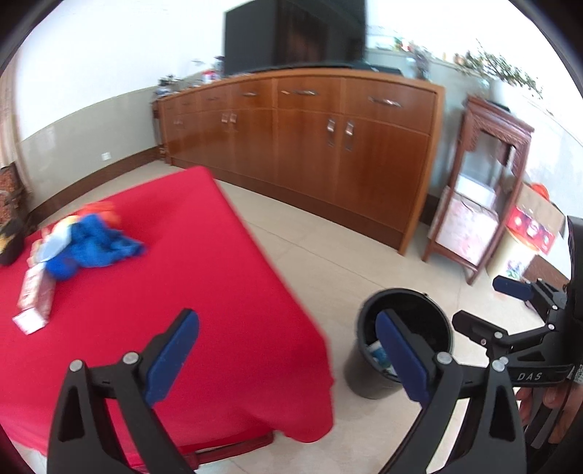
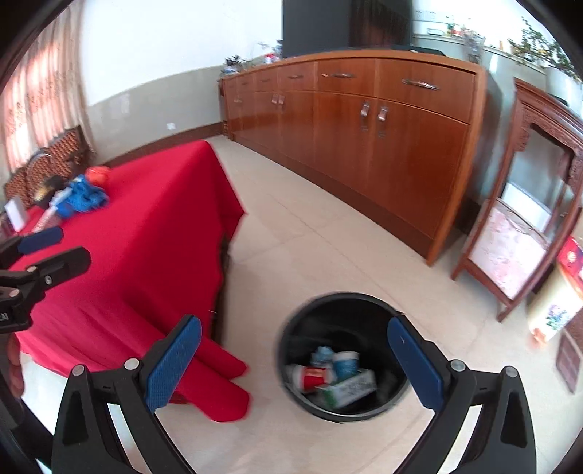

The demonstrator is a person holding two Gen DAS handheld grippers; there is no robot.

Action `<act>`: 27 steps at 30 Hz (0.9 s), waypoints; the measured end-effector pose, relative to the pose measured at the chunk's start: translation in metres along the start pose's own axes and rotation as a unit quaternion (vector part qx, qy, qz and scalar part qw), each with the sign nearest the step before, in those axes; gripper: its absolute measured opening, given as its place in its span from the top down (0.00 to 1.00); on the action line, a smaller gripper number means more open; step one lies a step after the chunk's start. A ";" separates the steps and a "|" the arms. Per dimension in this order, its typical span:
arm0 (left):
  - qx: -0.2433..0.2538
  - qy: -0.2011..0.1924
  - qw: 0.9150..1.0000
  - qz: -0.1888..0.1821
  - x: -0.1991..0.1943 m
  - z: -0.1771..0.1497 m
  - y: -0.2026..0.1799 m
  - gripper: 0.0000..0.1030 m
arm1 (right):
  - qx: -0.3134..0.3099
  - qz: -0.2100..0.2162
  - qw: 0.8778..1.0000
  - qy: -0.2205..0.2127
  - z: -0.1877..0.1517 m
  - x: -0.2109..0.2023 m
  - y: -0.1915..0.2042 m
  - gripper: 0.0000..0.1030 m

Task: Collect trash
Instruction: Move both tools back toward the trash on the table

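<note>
A black trash bin (image 2: 342,302) stands on the floor beside the red-clothed table (image 2: 153,233). Inside it lie several pieces of trash: a red-and-white cup (image 2: 309,377), a white-and-blue tub (image 2: 345,362) and a green-and-white box (image 2: 346,390). My right gripper (image 2: 291,364) hangs open above the bin with nothing between its pads. My left gripper (image 1: 288,355) is open and empty over the table's corner, the bin (image 1: 404,302) behind its right finger. On the table lie a blue crumpled wrapper (image 1: 98,244) and pink cartons (image 1: 34,291). The right gripper (image 1: 484,310) shows at the left wrist view's right edge.
A long wooden sideboard (image 1: 309,146) with a dark television (image 1: 291,34) runs along the far wall. A carved wooden stand (image 1: 477,189) and boxes (image 1: 532,226) sit to its right. Pale tiled floor (image 2: 309,237) lies between table and sideboard. Chairs (image 2: 47,164) stand behind the table.
</note>
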State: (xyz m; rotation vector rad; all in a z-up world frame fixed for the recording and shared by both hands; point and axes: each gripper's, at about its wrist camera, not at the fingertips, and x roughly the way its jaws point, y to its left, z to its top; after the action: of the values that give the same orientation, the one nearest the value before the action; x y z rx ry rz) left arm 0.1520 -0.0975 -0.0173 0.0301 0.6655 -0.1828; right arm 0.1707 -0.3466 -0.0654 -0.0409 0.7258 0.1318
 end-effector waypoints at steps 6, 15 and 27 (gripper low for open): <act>-0.038 -0.026 0.998 0.041 -0.032 -0.006 0.057 0.04 | -0.021 0.055 0.998 -0.004 0.024 0.004 0.063 0.00; -0.117 -0.043 0.985 0.122 -0.064 -0.029 0.160 0.04 | -0.091 0.116 0.989 0.003 0.052 0.022 0.172 0.00; -0.158 -0.036 0.972 0.172 -0.064 -0.053 0.236 0.04 | -0.143 0.160 0.977 0.000 0.072 0.045 0.274 0.00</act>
State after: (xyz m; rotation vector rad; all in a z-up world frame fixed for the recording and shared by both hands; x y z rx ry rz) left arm 0.1126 0.1498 -0.0264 -0.1650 0.6014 0.2564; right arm 0.2143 -0.0641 -0.0390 -0.1987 0.7053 0.5438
